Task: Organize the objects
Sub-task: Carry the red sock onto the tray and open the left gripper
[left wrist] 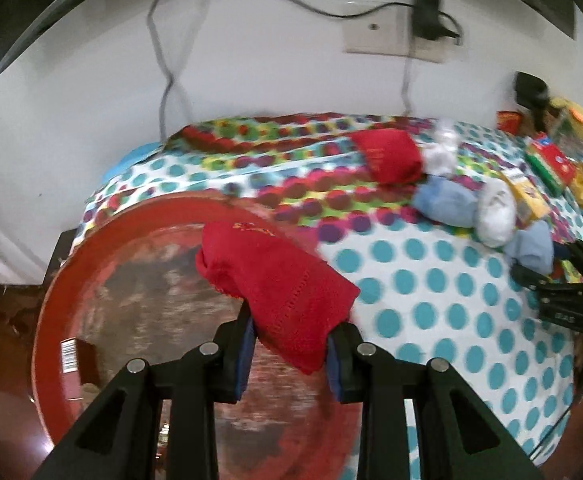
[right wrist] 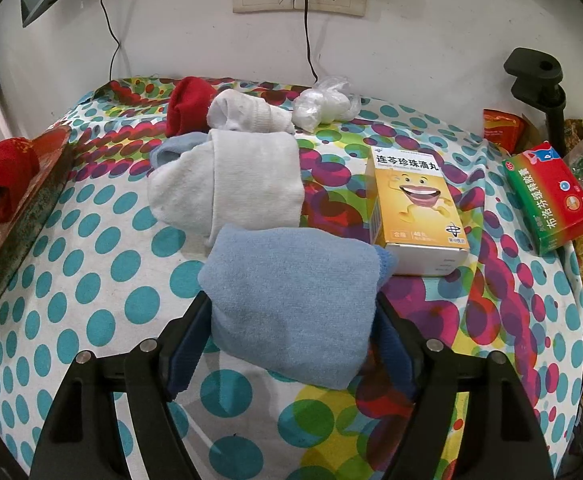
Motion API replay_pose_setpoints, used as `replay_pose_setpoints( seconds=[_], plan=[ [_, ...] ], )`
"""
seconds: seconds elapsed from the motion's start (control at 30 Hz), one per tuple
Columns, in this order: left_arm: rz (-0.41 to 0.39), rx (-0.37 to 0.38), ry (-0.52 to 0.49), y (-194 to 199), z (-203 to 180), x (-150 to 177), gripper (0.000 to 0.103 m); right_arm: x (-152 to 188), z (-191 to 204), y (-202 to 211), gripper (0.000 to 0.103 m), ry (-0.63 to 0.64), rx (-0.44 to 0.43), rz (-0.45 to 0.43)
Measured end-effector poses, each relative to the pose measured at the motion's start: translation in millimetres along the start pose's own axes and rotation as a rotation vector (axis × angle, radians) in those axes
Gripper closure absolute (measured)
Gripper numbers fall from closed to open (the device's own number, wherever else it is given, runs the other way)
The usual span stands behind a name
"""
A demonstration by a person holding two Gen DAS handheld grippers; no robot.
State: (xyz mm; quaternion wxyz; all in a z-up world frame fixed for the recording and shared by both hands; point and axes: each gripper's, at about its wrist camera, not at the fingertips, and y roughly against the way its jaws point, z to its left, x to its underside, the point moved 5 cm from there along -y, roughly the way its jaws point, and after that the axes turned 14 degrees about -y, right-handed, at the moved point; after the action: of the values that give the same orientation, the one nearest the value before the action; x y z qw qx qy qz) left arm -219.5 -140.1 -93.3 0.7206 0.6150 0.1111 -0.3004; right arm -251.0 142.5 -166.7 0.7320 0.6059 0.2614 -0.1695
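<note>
At the far left, the left claw (left wrist: 291,344) pinches a folded red sock (left wrist: 279,292) between its blue pads, holding it over a worn red tray (left wrist: 131,280) that sits at the left edge of the surface (left wrist: 431,304), which is covered with a dotted cloth. From the right wrist view that tray shows edge-on at the left, with the same red bundle above it. Further right, toward the wall, a second red sock (right wrist: 189,106) lies just beside a small white sock (right wrist: 247,114), with a crumpled clear plastic bag (right wrist: 325,104) next to them. In front of these a larger white sock (right wrist: 231,184) rests partly on a pale blue sock (right wrist: 167,150). Nearer the camera, a folded light blue sock (right wrist: 291,300) lies on the cloth between the fingers of the right claw (right wrist: 291,336), whose jaws stand spread on either side of it; whether the pads touch the fabric cannot be told. To its right a yellow medicine box (right wrist: 415,204) lies flat, and well right of that a green and red box (right wrist: 547,196) sits near the surface's edge, beside a black clamp stand (right wrist: 535,76).
</note>
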Motion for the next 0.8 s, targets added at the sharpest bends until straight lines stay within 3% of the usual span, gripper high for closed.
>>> replay_pose_setpoints(
  seconds=[0.37, 0.8],
  plan=[
    [0.067, -0.080, 0.134, -18.8, 93.7, 29.5, 0.073, -0.2, 0.7, 0.0, 0.027, 0.000, 0.000, 0.000],
    [0.121, -0.078, 0.288, -46.1, 175.2, 55.9, 0.073, -0.9, -7.4, -1.3, 0.023, -0.005, 0.007, 0.002]
  ],
)
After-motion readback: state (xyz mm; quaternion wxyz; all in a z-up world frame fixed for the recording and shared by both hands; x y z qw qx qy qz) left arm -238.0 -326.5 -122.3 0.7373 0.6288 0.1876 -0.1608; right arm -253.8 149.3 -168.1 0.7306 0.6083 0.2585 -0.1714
